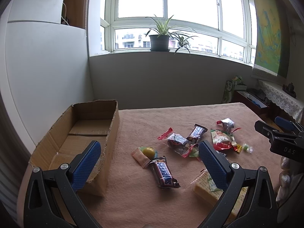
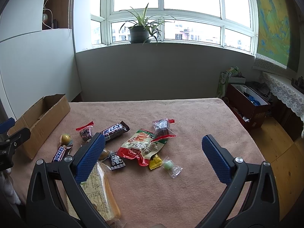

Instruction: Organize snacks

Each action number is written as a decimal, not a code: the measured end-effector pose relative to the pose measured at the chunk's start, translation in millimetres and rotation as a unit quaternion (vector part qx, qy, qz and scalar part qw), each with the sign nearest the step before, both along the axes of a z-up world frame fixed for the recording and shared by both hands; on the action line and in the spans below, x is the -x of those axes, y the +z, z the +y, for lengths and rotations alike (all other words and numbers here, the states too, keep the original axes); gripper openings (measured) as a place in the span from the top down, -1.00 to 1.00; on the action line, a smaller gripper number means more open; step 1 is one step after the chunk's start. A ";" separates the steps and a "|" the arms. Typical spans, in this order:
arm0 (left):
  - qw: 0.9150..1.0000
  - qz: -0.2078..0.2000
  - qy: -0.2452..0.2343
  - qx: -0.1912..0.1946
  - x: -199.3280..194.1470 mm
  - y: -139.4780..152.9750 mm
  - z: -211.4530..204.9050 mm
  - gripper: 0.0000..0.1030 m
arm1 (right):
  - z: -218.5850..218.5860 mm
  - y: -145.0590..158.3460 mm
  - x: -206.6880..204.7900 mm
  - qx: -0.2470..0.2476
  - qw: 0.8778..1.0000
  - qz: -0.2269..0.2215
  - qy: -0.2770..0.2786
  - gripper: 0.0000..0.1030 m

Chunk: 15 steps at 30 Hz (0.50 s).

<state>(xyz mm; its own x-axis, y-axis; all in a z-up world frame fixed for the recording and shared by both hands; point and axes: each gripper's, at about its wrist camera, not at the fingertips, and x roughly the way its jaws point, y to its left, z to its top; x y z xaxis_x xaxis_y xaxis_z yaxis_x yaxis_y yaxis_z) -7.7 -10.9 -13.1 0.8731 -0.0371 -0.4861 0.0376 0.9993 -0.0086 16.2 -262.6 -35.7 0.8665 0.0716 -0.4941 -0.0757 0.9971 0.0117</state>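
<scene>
Left gripper: jaws spread wide, nothing between the blue pads, hovering above the table. Right gripper: likewise wide and empty, held over the middle of the snack pile.

Directly ahead of the left gripper lies the Snickers bar, flat on the pink cloth, its far end touching a small packet with a yellow ball sweet. Beneath the right gripper's span: a red-and-green pouch, a yellow sachet tucked under its edge, and a green wrapped candy just beside that. A wafer pack sits partly under the right gripper's left finger.

Cardboard box: open, empty as far as visible, at the table's left edge, near the Snickers bar.

Risks, as judged:
- Wrappers overlap; closing on one may drag or lift a neighbour.
- Slick film on the flat pouch could slip from the pads.
- The soft cloth may bunch under the fingertips on a low approach.
- The box's near wall is ragged; a low carry could snag it.
- The two grippers work close together; collision is possible.
</scene>
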 end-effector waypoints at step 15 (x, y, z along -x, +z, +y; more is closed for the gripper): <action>1.000 0.002 -0.006 0.001 1.8 -1.7 1.0 -0.99 | 2.8 -5.4 -0.4 0.003 1.000 0.009 0.006 -1.00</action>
<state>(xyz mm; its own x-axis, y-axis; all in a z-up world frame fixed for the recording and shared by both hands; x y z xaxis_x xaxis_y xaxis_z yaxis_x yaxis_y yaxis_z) -9.4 -9.9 -14.8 0.8710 -0.0478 -0.4889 0.0488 0.9988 -0.0106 16.6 -259.9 -41.0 0.8570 0.0783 -0.5092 -0.0869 0.9962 0.0070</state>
